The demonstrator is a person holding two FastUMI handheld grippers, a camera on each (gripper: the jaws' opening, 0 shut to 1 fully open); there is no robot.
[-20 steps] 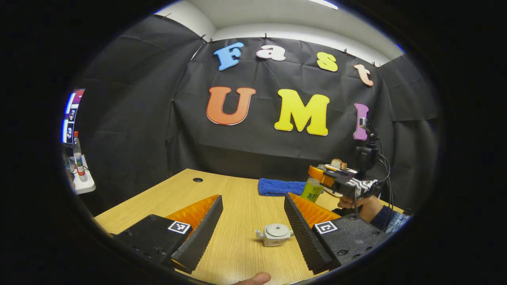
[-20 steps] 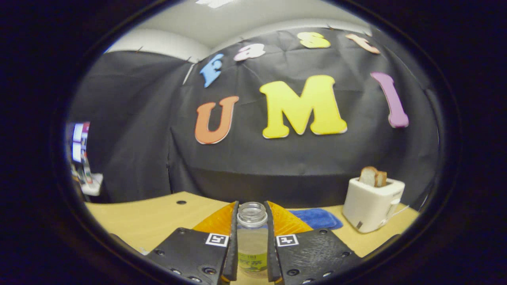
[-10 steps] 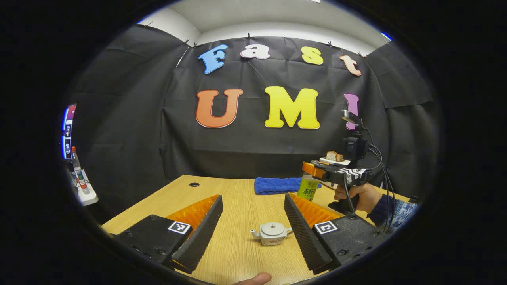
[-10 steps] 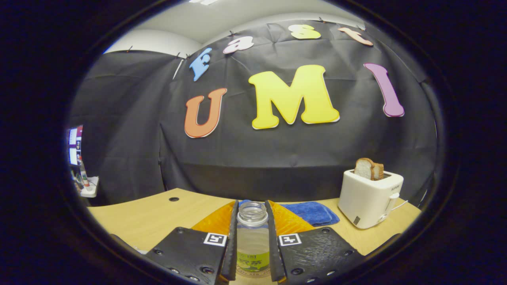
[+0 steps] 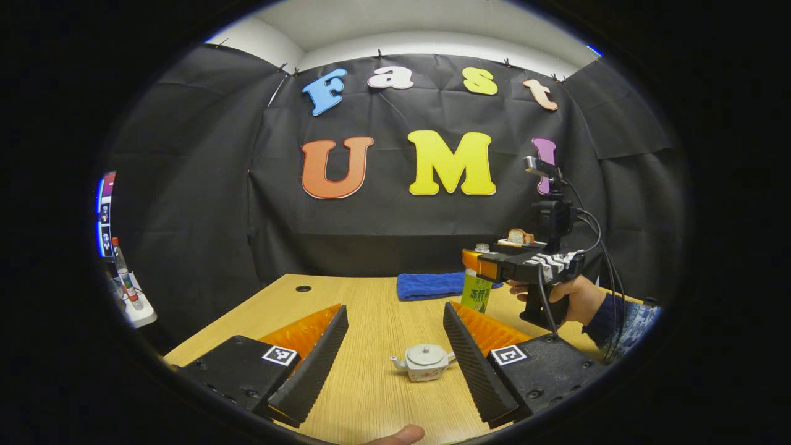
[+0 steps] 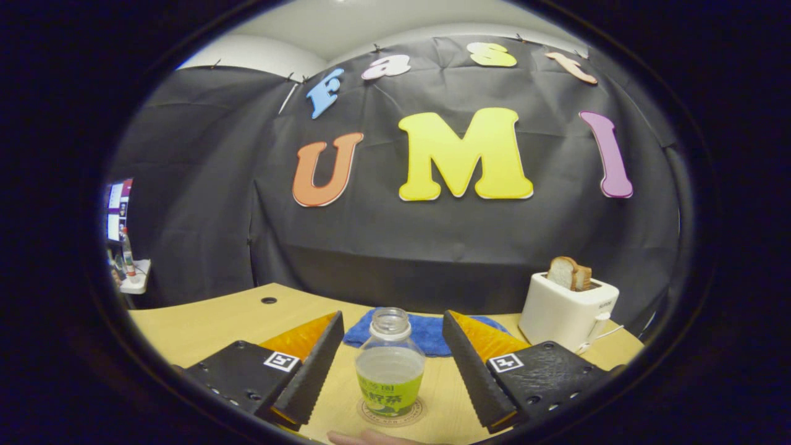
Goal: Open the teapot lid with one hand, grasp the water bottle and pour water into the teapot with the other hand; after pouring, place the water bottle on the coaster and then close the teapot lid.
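- Standing upright at the lower centre of the right gripper view, the water bottle [image 6: 390, 364] rests on a round coaster [image 6: 390, 413] with a printed ring; its cap is off and it is partly filled with clear liquid.
- The bottle's green label carries white characters, too small and curved to make out.
- The right tongs [image 6: 392, 364] are released: the two fingers stand wide to either side of the bottle, touching neither flank.
- Behind the bottle lies a blue cloth [image 6: 426, 330] on the wooden table [image 6: 210, 321]; at right stands a white toaster [image 6: 565, 309] with bread slices in its slots. A small grey word is printed near the toaster's top edge, unreadable here.
- In the left gripper view the left tongs [image 5: 395, 358] are also spread open, holding nothing.
- The small white teapot [image 5: 423, 363] sits on the table at lower centre of that view, between the fingers but nearer the right-hand one, its lid on and spout pointing to the frame's left.
- At the right of that view a hand [image 5: 578, 298] holds the other gripper level, with the green-labelled bottle just beneath its front end.
- Each finger block bears a square black-and-white marker tag.
- At the far left edge a red-capped bottle [image 5: 122, 269] stands on a white shelf, under a lit screen.
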